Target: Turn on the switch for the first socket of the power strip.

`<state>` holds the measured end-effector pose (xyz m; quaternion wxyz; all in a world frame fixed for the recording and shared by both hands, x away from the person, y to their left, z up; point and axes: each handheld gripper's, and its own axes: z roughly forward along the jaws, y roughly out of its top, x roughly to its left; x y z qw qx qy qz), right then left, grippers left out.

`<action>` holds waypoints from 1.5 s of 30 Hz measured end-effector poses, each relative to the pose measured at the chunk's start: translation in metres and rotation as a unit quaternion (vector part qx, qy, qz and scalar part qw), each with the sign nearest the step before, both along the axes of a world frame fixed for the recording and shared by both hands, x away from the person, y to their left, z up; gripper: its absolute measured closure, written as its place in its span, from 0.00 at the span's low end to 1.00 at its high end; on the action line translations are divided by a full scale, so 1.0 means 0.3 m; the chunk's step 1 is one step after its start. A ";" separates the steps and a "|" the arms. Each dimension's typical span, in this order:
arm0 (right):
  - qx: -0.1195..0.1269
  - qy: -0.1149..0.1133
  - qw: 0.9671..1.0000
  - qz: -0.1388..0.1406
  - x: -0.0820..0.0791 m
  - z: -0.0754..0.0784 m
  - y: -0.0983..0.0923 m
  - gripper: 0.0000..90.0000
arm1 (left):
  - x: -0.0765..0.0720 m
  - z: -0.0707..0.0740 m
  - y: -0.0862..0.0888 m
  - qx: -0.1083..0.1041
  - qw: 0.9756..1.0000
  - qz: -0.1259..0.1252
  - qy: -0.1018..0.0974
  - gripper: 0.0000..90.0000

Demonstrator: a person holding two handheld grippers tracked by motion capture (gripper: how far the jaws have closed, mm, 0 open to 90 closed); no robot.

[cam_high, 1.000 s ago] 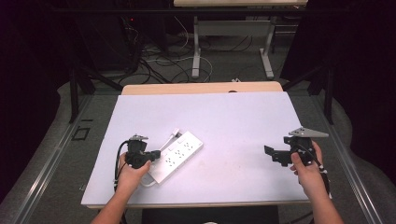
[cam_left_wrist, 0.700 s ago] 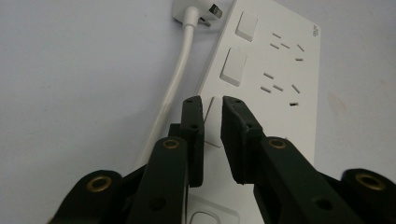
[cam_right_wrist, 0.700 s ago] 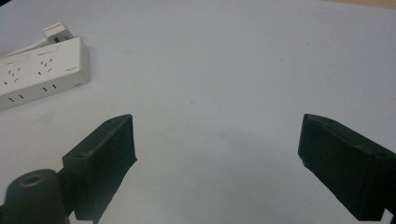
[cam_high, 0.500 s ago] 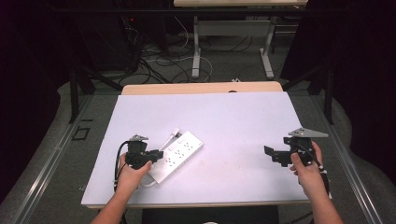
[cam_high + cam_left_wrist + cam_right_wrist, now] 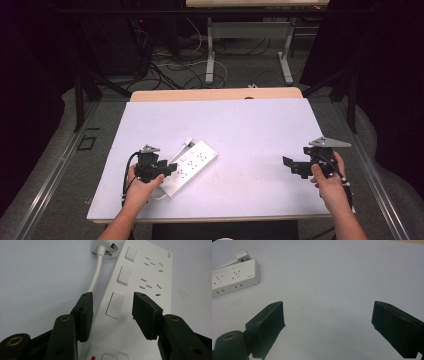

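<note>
The long white plastic power strip (image 5: 140,300) has a smooth, faintly glossy shell, and its round white cable (image 5: 96,275) looks like smooth rubbery plastic. The broad white matt tabletop (image 5: 250,130) looks smooth, with a bare pale wood strip (image 5: 215,94) along its far edge. The black left gripper (image 5: 112,312) and black right gripper (image 5: 328,327) look like matt plastic; brass-coloured metal inserts (image 5: 65,318) shine dully in the left one.

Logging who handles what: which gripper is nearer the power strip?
Left. The left gripper is over the power strip's near end, jaws open astride it. The right gripper hangs open far across the table.
</note>
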<state>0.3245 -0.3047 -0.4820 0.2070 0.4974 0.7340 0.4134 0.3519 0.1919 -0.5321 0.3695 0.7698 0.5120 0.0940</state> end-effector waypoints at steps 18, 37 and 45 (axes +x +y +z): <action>0.001 -0.002 1.000 0.002 0.000 0.000 0.002 0.12 | -0.008 0.010 0.046 0.000 0.999 0.002 -0.043 0.37; 0.000 -0.002 1.000 0.001 0.000 -0.001 0.005 0.12 | -0.001 0.006 0.053 -0.029 0.998 -0.002 -0.049 0.05; 0.000 -0.003 1.000 0.001 0.000 -0.002 0.006 0.12 | -0.006 0.009 0.041 -0.038 0.998 -0.011 -0.053 0.01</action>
